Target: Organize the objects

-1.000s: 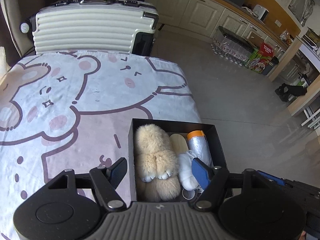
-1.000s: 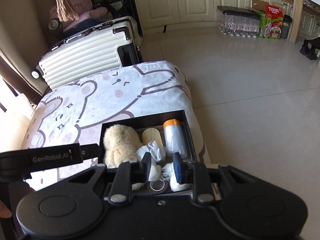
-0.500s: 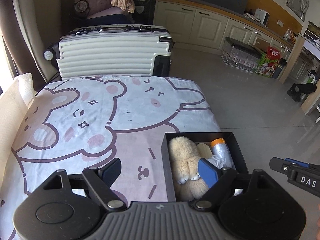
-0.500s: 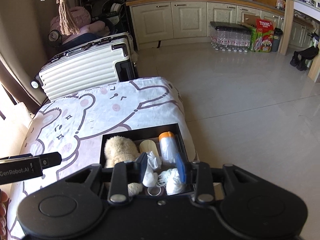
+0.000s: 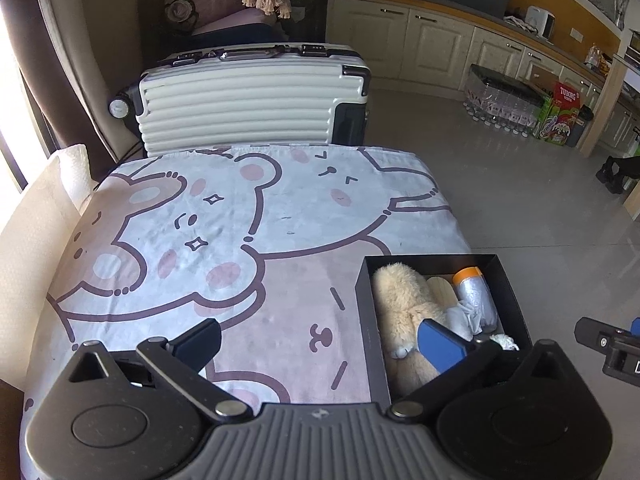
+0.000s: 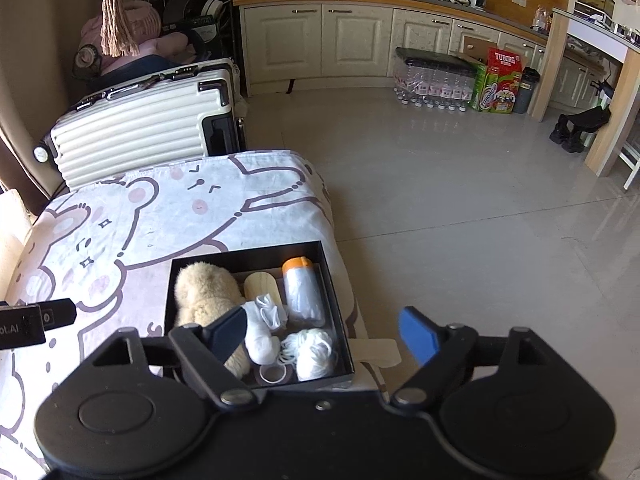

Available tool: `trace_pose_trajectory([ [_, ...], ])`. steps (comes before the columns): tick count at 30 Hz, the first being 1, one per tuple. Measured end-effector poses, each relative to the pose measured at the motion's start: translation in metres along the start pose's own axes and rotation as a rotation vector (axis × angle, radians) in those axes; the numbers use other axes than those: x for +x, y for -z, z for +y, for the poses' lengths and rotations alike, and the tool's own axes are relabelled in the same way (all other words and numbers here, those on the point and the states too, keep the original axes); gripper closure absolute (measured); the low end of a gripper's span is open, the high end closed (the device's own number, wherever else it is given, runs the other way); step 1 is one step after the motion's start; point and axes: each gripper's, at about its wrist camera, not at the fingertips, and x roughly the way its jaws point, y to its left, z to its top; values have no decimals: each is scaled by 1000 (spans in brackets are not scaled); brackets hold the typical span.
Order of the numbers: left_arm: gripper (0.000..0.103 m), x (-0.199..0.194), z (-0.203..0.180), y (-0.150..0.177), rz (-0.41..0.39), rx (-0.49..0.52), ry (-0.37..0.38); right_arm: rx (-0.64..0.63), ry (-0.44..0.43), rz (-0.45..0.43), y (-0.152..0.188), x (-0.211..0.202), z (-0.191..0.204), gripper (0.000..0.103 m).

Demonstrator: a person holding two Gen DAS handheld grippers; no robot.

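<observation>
A black box (image 6: 334, 300) sits at the near right corner of the bed. It holds a beige plush toy (image 6: 204, 292), a wooden piece (image 6: 260, 286), a silver bottle with an orange cap (image 6: 302, 292), white cloth (image 6: 266, 314), a ball of white yarn (image 6: 316, 354) and a tape roll (image 6: 274, 374). My right gripper (image 6: 322, 334) hovers over the box's near half, its jaws opening, gripping nothing. My left gripper (image 5: 318, 342) hangs above the bed cover left of the box (image 5: 432, 258), jaws opening and empty. Its right finger overlaps the plush toy (image 5: 400, 300).
The bear-print bed cover (image 5: 240, 220) stretches away to the left. A cream ribbed suitcase (image 5: 252, 100) stands at the bed's far end. To the right lies tiled floor (image 6: 480, 200), with cabinets (image 6: 352, 40) and a pack of bottles (image 6: 432, 76) at the back. A pale wooden board (image 6: 380, 352) sticks out beside the box.
The right jaws went from narrow, over the white cloth, to wide apart. The left jaws widened too, and the left view pulled back and left, so the box now lies at its right.
</observation>
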Motion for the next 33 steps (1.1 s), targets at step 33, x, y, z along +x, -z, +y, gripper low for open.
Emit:
trace_pose_trajectory([
  [33, 0, 13, 5, 0, 25, 49, 5, 18, 30, 25, 2, 15, 0, 0],
])
